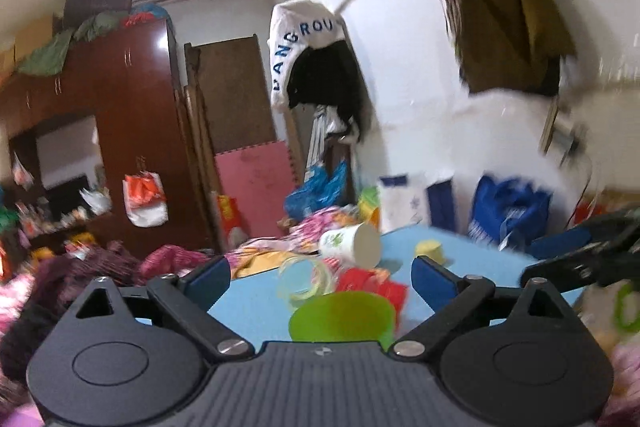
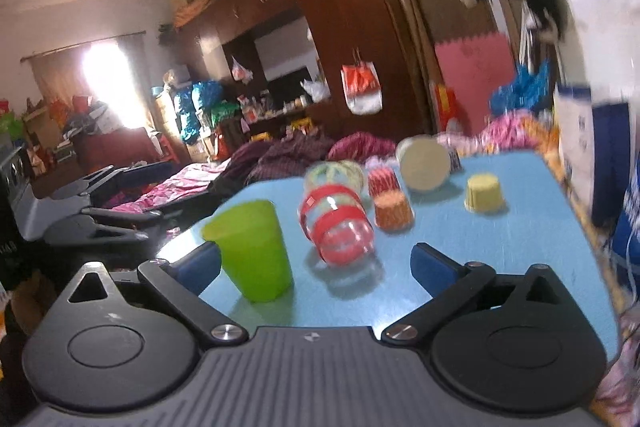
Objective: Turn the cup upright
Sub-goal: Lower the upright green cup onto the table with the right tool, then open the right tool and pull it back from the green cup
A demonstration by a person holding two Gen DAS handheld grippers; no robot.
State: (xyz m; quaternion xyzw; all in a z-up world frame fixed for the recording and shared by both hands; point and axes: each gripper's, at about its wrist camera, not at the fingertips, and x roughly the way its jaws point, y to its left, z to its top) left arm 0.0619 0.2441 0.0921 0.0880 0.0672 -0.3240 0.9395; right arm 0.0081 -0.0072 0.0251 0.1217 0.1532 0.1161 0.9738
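The light-blue desk (image 2: pixel 500 259) carries a scatter of cups, and the green plastic tumbler (image 2: pixel 254 247) already stands upright, mouth up, near its front left corner, just beside the left finger of the right hand-held gripper (image 2: pixel 316 263), whose jaws are spread wide and hold nothing. The left hand-held gripper (image 1: pixel 320 277) is likewise released and empty, the tumbler (image 1: pixel 342 315) directly ahead of it and close. Further toward the far edge a white paper cup (image 2: pixel 425 165) lies on its side, its long axis roughly level, so I judge the right hand nearer to it.
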